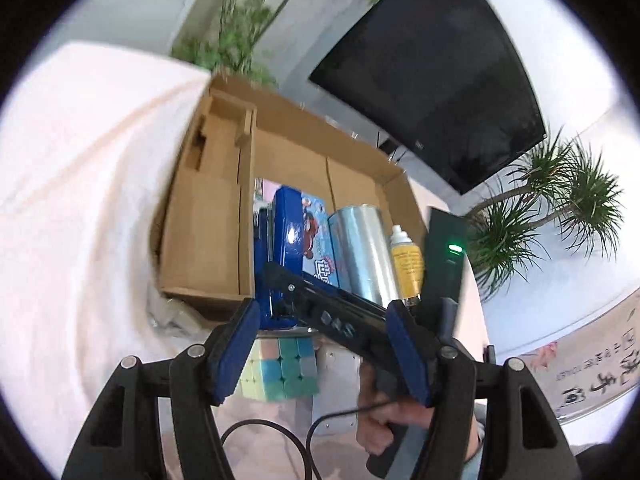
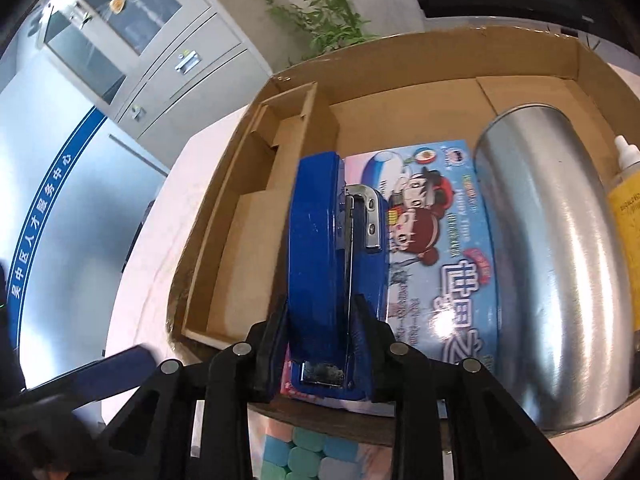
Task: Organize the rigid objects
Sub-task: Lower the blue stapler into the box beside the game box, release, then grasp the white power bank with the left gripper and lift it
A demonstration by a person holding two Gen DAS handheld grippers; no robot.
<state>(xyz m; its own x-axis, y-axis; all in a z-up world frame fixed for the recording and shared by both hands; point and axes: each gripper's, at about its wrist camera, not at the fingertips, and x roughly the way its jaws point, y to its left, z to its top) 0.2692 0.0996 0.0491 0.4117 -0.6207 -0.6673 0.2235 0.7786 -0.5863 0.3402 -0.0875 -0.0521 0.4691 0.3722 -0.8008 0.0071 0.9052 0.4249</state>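
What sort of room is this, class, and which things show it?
Probably an office or service centre lobby: grey filing cabinets, a wall sign with blue lettering, a large dark screen and potted plants.

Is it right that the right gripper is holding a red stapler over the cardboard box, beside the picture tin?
Not quite: the stapler is blue, not red, as the right wrist view shows. The right gripper does clamp it over the cardboard box, beside the picture tin.

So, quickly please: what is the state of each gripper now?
Left gripper: open, holding nothing.
Right gripper: closed on the blue stapler, above the cardboard box.
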